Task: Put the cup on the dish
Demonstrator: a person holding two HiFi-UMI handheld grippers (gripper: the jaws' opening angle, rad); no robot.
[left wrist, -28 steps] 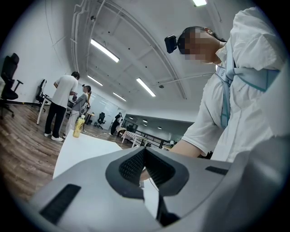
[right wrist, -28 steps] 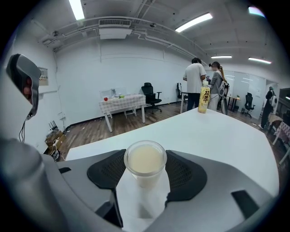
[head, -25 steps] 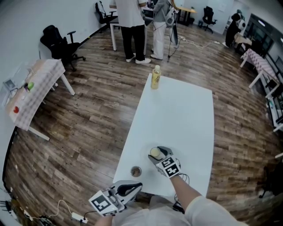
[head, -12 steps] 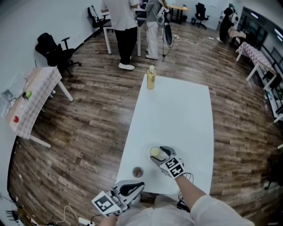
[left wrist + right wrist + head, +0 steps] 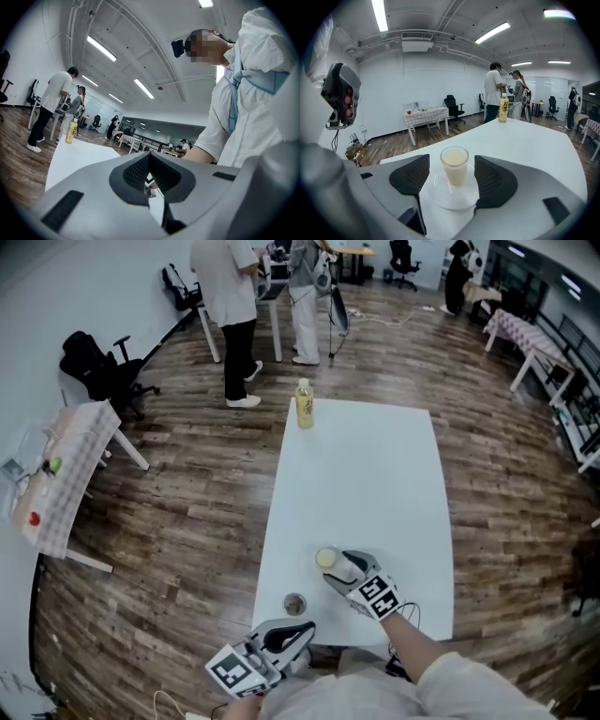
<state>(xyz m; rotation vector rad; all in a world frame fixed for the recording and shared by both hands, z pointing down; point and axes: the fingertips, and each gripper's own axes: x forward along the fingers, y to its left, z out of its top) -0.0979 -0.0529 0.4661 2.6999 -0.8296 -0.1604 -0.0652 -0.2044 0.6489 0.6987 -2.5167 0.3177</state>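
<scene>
A clear cup (image 5: 455, 164) of pale liquid stands upright on a small white dish (image 5: 440, 197) on the white table (image 5: 534, 150). My right gripper (image 5: 452, 176) is open, with one jaw on each side of the cup and a gap to both. In the head view the cup (image 5: 325, 559) sits at the tip of the right gripper (image 5: 339, 565), near the table's front. My left gripper (image 5: 296, 635) hangs low at the table's front edge, shut and empty. In its own view the left gripper (image 5: 149, 158) points up past the person's torso.
A yellow drink bottle (image 5: 304, 404) stands at the table's far end (image 5: 504, 108). A small round brown thing (image 5: 294, 604) lies near the front edge, left of the cup. Two people stand beyond the table, and a checked side table (image 5: 56, 474) is at the left.
The head view has shifted a little, so the table sits higher and further left. The right gripper stays around the cup. The left gripper keeps its place at the front edge.
</scene>
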